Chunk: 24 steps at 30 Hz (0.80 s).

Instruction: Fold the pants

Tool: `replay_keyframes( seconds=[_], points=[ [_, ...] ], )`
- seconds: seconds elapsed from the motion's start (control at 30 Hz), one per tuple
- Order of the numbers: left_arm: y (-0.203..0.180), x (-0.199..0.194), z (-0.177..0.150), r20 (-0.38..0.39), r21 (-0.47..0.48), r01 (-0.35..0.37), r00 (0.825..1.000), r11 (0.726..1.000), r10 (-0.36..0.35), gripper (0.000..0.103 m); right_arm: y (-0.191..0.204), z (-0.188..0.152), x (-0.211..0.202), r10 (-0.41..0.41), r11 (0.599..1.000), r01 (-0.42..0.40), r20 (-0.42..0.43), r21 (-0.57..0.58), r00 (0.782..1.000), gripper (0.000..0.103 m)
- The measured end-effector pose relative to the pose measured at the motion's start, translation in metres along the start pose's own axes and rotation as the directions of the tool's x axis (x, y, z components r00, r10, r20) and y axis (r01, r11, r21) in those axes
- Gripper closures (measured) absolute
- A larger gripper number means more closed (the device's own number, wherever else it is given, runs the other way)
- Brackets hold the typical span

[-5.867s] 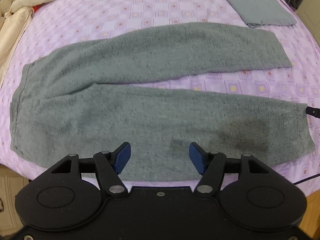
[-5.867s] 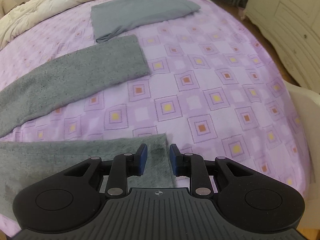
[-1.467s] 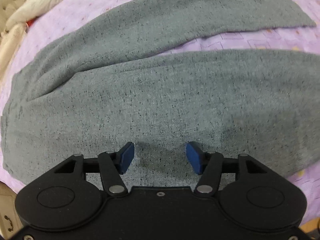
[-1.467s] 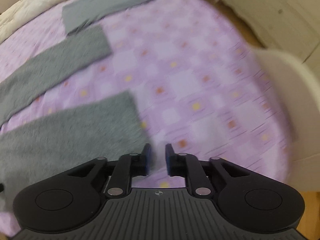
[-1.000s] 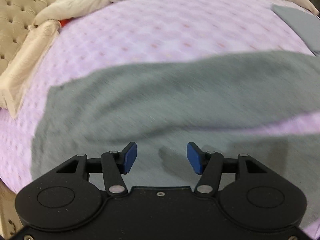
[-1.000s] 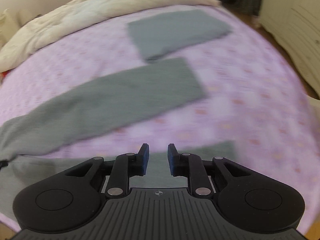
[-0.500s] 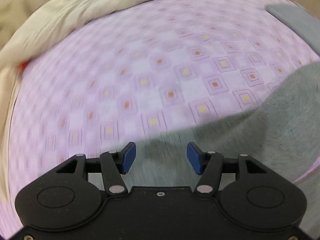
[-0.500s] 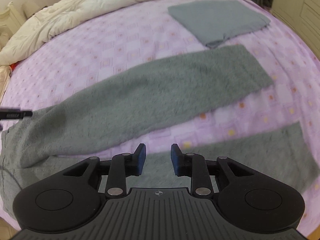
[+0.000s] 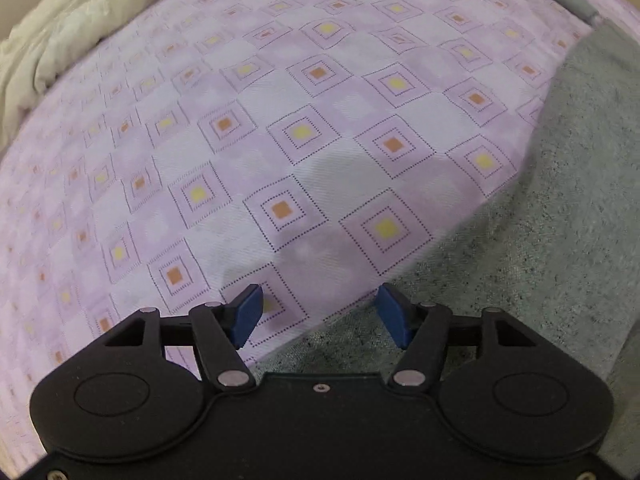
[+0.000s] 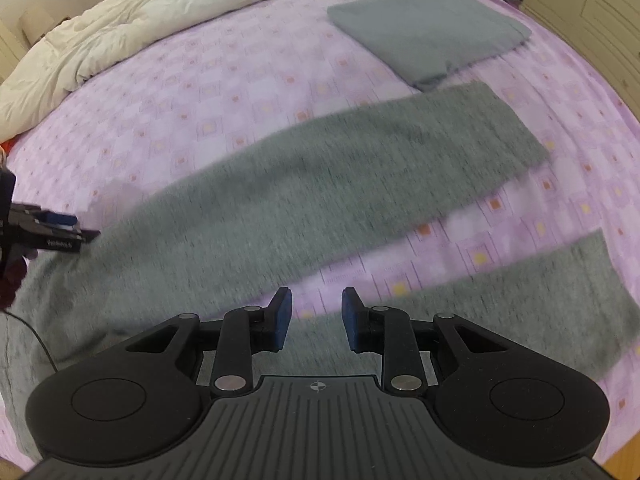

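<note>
Grey fleece pants (image 10: 320,184) lie flat on the purple patterned bedsheet (image 10: 200,92), both legs stretched to the right with a strip of sheet between them. In the left wrist view their upper edge (image 9: 560,220) runs along the right and bottom. My left gripper (image 9: 320,312) is open and empty, at the far top edge of the pants near the waist end; it also shows in the right wrist view (image 10: 52,236). My right gripper (image 10: 316,320) is open and empty, over the gap between the two legs.
A folded grey cloth (image 10: 428,32) lies at the far right of the bed. A cream duvet (image 10: 160,12) is bunched along the far edge, also in the left wrist view (image 9: 48,52). A cream cabinet (image 10: 600,4) stands to the right.
Both grippers have moved across the pants toward the far side of the bed. The left gripper now reaches the pants' far edge. Both stay open and empty.
</note>
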<state>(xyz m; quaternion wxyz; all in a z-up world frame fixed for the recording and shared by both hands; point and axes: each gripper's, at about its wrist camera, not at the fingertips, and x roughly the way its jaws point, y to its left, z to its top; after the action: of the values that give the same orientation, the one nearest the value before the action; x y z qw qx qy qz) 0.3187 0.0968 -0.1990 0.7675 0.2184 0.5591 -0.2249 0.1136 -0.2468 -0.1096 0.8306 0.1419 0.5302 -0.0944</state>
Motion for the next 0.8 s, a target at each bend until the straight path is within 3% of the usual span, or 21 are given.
replay_keyframes(
  seconds=[0.13,0.27,0.33,0.37,0.4,0.43,0.47,0.53,0.63,0.7,0.8],
  points=[
    [0.006,-0.004,-0.007,-0.03,-0.056,0.114,0.993,0.992,-0.116,0.037,0.01,0.027,0.01,0.001,0.998,0.0,0.018,-0.065,1.0,0.076],
    [-0.01,-0.004,-0.019,-0.004,-0.001,0.059,0.998,0.998,-0.059,0.037,0.018,0.067,0.035,-0.001,0.992,0.005,0.033,-0.127,0.999,0.076],
    [-0.009,-0.004,-0.018,0.002,-0.054,0.082,0.997,0.995,-0.082,0.047,0.022,0.089,0.053,-0.003,0.985,0.009,0.035,-0.173,0.999,0.074],
    [-0.007,-0.005,-0.018,0.007,-0.085,0.1,0.995,0.991,-0.099,0.059,0.025,0.099,0.062,0.0,0.979,0.006,0.031,-0.206,1.0,0.074],
    [-0.006,-0.006,-0.017,0.015,-0.11,0.104,0.995,0.988,-0.103,0.078,0.027,0.11,0.073,0.007,0.969,-0.001,0.022,-0.247,1.0,0.069],
    [-0.005,-0.007,-0.012,0.017,-0.124,0.102,0.995,0.987,-0.101,0.083,0.03,0.118,0.082,0.014,0.955,-0.01,0.013,-0.296,1.0,0.063],
    [-0.005,-0.008,-0.012,0.016,-0.133,0.097,0.995,0.986,-0.096,0.088,0.033,0.127,0.09,0.024,0.932,-0.021,0.002,-0.362,1.0,0.062],
    [-0.004,-0.01,-0.011,0.015,-0.142,0.084,0.996,0.986,-0.083,0.094,0.042,0.137,0.105,0.026,0.85,-0.039,-0.032,-0.526,0.999,0.062],
    [-0.001,-0.02,-0.013,0.04,-0.174,0.075,0.997,0.982,-0.069,0.096,0.051,0.141,0.12,-0.01,0.649,-0.039,-0.06,-0.76,0.998,0.062],
    [0.005,-0.026,-0.015,0.053,-0.21,0.076,0.996,0.975,-0.066,0.096,0.053,0.142,0.13,-0.014,0.532,-0.065,-0.085,-0.844,0.996,0.062],
    [0.009,-0.031,-0.013,0.063,-0.245,0.074,0.996,0.967,-0.06,0.096,0.054,0.146,0.149,-0.031,0.462,-0.148,-0.183,-0.874,0.983,0.062]
  ],
)
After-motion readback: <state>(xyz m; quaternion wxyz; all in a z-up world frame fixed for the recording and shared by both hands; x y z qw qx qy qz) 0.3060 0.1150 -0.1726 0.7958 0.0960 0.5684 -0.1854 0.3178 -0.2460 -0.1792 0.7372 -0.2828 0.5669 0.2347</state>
